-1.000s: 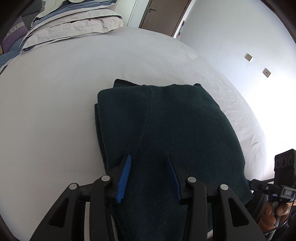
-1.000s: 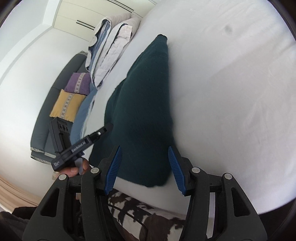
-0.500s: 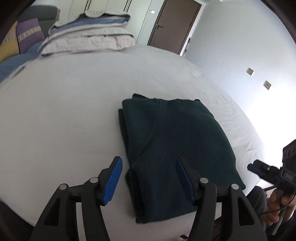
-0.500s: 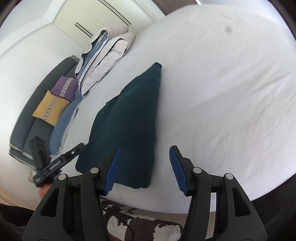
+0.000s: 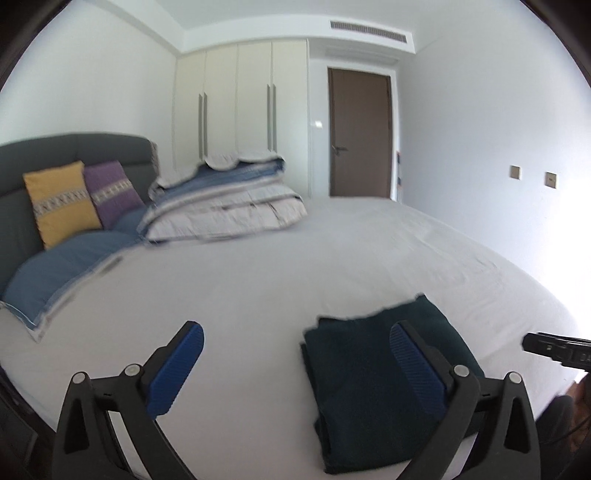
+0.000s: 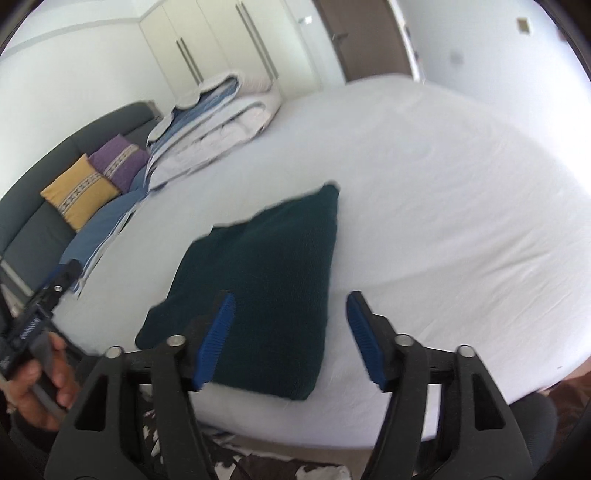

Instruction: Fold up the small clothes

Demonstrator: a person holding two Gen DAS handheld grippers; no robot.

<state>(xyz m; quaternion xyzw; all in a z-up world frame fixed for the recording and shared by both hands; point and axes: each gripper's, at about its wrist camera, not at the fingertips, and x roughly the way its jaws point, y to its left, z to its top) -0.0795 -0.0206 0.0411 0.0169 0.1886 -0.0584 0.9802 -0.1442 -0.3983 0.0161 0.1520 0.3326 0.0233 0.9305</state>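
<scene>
Near the bed's [image 6: 461,192] front edge your dark green garment [image 6: 266,288] lies folded. Both claws, left [image 5: 295,373] and right [image 6: 290,341], are opening with nothing held. That fold looks finished; next fetch another piece.

Bedroom in home: wide bed [image 5: 332,266] under white sheet, dark padded headboard [image 5: 74,151], yellow cushion [image 5: 61,201] and purple cushion [image 5: 110,190] leaning on it, blue pillow [image 5: 62,269], folded duvet stack [image 5: 229,206]; built-in white wardrobe [image 5: 240,103], brown door [image 5: 360,134], wall switches [image 5: 550,180], ceiling air vent [image 5: 369,30]
</scene>
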